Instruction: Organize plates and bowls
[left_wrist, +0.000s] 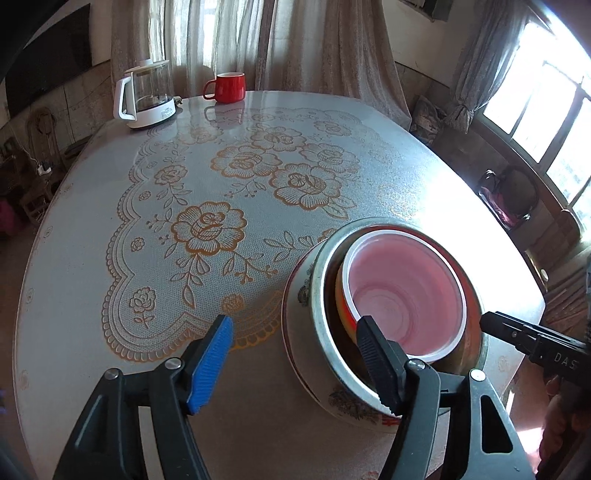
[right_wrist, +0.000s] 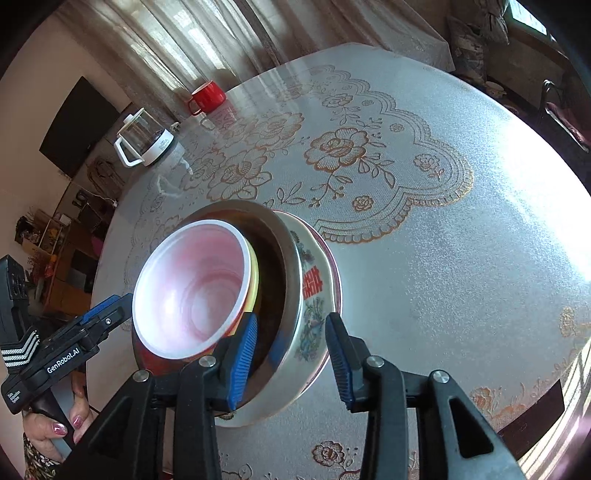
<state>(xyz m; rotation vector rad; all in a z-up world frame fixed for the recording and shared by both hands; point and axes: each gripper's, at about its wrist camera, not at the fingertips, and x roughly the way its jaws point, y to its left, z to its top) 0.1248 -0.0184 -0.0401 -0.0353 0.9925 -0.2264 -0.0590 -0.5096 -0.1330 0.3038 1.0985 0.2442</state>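
A stack of nested dishes stands on the table: a pink-and-white plastic bowl (left_wrist: 406, 291) (right_wrist: 192, 291) sits inside a steel bowl (left_wrist: 325, 291) (right_wrist: 291, 266), which sits in a flower-painted ceramic bowl (left_wrist: 299, 291) (right_wrist: 314, 314) on a plate (right_wrist: 334, 266). My left gripper (left_wrist: 295, 363) is open, its right finger over the stack's near rim, its left finger beside the stack. My right gripper (right_wrist: 291, 363) is open and straddles the steel and ceramic rims without closing. Each gripper shows at the edge of the other's view (left_wrist: 532, 339) (right_wrist: 74, 343).
A glass kettle on a white base (left_wrist: 147, 96) (right_wrist: 146, 142) and a red mug (left_wrist: 227, 87) (right_wrist: 207, 96) stand at the table's far edge. The floral tablecloth (left_wrist: 221, 206) (right_wrist: 424, 221) covers the round table. Chairs and curtains surround it.
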